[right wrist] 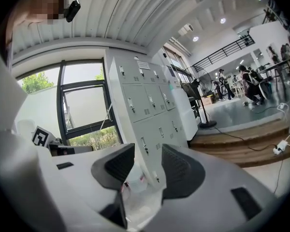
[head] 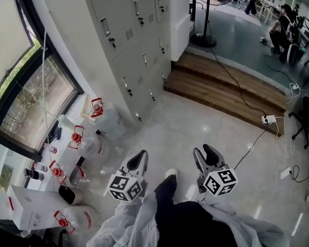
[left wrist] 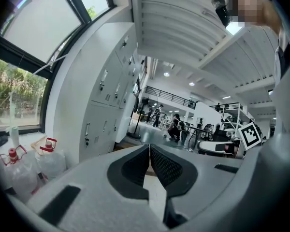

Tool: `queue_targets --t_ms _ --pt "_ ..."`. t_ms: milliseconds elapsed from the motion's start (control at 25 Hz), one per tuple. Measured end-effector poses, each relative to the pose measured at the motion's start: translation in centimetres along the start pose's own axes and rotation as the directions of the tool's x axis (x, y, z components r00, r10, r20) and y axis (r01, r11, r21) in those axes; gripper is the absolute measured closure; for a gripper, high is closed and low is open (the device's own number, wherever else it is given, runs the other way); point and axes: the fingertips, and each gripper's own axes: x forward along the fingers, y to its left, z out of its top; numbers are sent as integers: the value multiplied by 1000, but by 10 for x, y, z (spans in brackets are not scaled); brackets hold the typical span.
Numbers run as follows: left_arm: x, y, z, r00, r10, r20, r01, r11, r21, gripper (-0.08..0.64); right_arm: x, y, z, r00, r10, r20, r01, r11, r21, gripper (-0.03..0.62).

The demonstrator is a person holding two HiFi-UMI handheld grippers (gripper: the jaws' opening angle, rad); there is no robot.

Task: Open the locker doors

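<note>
Head view showed, at the left edge of the floor [head: 195,133], several clear water bottles [head: 105,120] with red caps standing under the window [head: 36,102]. Just to the right of them stood the lockers [head: 136,40], a grey bank of small doors against the wall, and every door that I could see was shut. On the right side of the lockers a wooden step [head: 221,86] rose from the floor.

Nearer to the person, the left gripper [head: 140,156] hung low and well apart from the lockers. In the left gripper view its jaws were pressed together with nothing between them [left wrist: 149,149]. The right gripper [head: 204,152] was beside it, also far from the doors. In the right gripper view its jaws stood apart and empty [right wrist: 148,151], pointing toward the lower lockers [right wrist: 150,105].

I judged the doors to be thin painted sheet metal: stiff, light to swing on hinges, and rather slippery on the flat face. The good place to grasp seemed the small upright handle [head: 105,27] near one edge of each door, pinched across its narrow bar. Whether the doors were locked I could not tell.
</note>
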Motion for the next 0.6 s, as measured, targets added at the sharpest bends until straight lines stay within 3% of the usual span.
queue_targets --t_ms 600 --pt "100 61 56 1000 -18 15 18 1000 11 549 106 -41 48 1000 -14 8 14 1000 -11 434"
